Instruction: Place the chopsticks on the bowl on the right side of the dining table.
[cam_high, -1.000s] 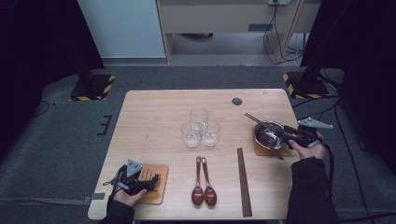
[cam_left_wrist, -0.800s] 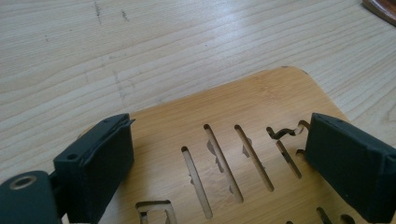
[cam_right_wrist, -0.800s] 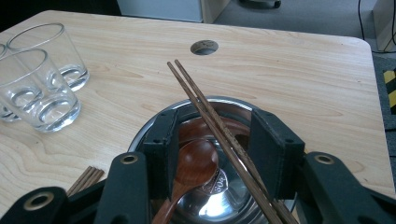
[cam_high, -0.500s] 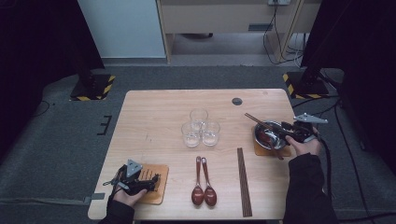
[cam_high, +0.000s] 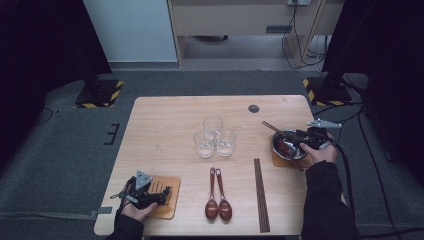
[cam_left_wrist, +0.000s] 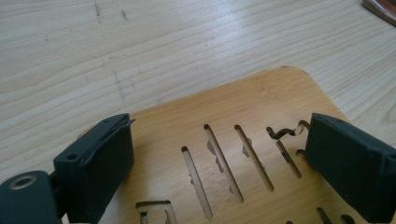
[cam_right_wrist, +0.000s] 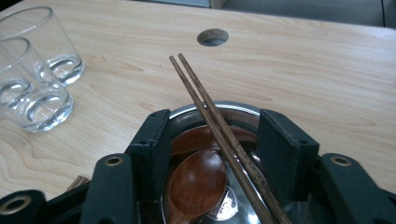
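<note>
A steel bowl (cam_high: 286, 146) sits on a wooden coaster (cam_high: 278, 161) at the table's right side. It holds a brown wooden spoon (cam_right_wrist: 198, 184), and a pair of chopsticks (cam_right_wrist: 201, 93) leans out over its far rim. My right gripper (cam_right_wrist: 215, 119) hangs open just over the bowl, one jaw on each side of the chopsticks, touching neither. At the front left my left gripper (cam_left_wrist: 219, 123) is open low over a slotted bamboo coaster (cam_left_wrist: 261, 98), with nothing between its jaws. In the high view the left gripper (cam_high: 163, 194) lies on that coaster (cam_high: 170, 206).
Three empty glasses (cam_high: 215, 136) stand bunched at the table's middle. Two wooden spoons (cam_high: 218, 200) lie side by side at the front, and a second pair of chopsticks (cam_high: 261, 195) lies to their right. A round cable hole (cam_high: 254, 108) is at the back.
My right gripper has shifted a little left and away from the person, further over the bowl. The left gripper has stayed put.
</note>
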